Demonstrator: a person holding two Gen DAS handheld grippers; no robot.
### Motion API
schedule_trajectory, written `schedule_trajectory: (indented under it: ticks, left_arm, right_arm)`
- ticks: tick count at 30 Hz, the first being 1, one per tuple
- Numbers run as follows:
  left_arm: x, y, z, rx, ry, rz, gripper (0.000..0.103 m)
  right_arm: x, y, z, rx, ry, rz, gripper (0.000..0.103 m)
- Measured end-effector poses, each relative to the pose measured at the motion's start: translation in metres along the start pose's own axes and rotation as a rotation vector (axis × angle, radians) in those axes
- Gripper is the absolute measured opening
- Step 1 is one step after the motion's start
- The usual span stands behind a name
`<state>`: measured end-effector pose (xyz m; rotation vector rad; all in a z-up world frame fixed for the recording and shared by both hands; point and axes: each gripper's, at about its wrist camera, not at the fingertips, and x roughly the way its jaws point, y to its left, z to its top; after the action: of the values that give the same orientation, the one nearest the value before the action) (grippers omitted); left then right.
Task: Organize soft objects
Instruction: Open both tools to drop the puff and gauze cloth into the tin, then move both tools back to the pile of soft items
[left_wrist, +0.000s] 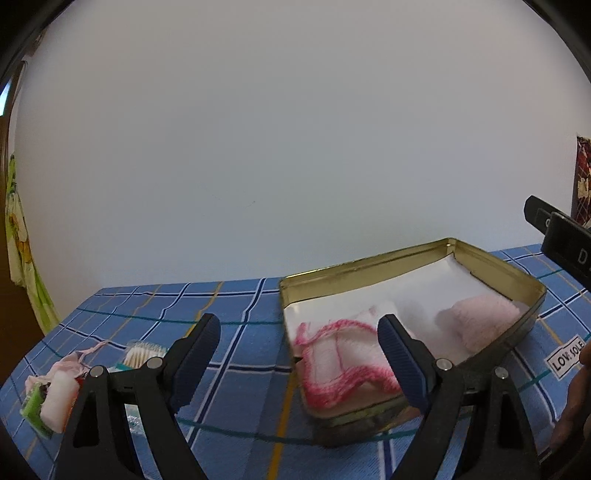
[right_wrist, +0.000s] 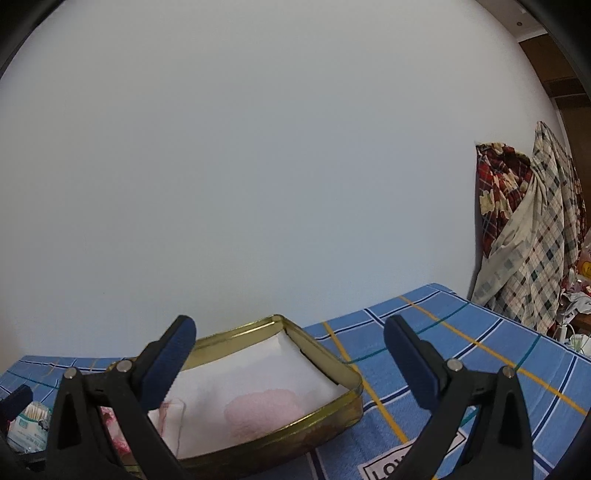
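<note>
A gold metal tin (left_wrist: 532, 284) lined with white paper sits on the blue checked cloth. Inside lie a white cloth with pink crochet edging (left_wrist: 340, 362) at its near left and a pale pink fluffy cloth (left_wrist: 484, 321) at its right. My left gripper (left_wrist: 299, 332) is open and empty, hovering just in front of the tin's near left corner. My right gripper (right_wrist: 288, 336) is open and empty above the tin's (right_wrist: 347, 373) right side; the pink fluffy cloth (right_wrist: 262, 410) and the crochet-edged cloth (right_wrist: 173, 417) show below it.
At the left of the cloth lie a pink and white soft bundle with a green piece (left_wrist: 55, 391) and a pack of cotton swabs (left_wrist: 140, 354), which also shows in the right wrist view (right_wrist: 29, 424). A "LOV SOLE" label (left_wrist: 569, 356) is sewn on the cloth. Patterned fabrics (right_wrist: 528, 229) hang at the right.
</note>
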<state>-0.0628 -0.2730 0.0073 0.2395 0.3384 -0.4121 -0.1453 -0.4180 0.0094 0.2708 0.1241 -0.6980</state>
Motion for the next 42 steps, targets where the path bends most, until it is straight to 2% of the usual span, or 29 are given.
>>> schedule_trajectory:
  ticks: [16,21,26,30,35,42]
  left_arm:
    - [-0.018,0.028,-0.008,-0.037,0.008,0.013,0.089]
    - [-0.026,0.046,-0.015,-0.049,0.023,0.040,0.089]
    - [-0.028,0.062,-0.020,-0.051,0.037,0.082,0.089]
    - [-0.039,0.081,-0.026,-0.046,0.024,0.133,0.089]
    - [-0.038,0.109,-0.028,-0.084,0.038,0.179,0.089]
    - [-0.049,0.148,-0.038,-0.098,0.053,0.213,0.089]
  right_arm:
    - [-0.017,0.006,-0.006,0.020,0.020,0.025,0.103]
    - [-0.020,0.009,-0.008,0.007,0.025,0.013,0.103]
    - [-0.028,0.021,-0.010,-0.063,-0.007,0.011,0.103]
    - [-0.034,0.031,-0.013,-0.092,-0.008,0.042,0.103]
    - [-0.044,0.051,-0.017,-0.091,0.040,0.139,0.103]
    - [-0.069,0.107,-0.030,-0.222,0.043,0.261,0.103]
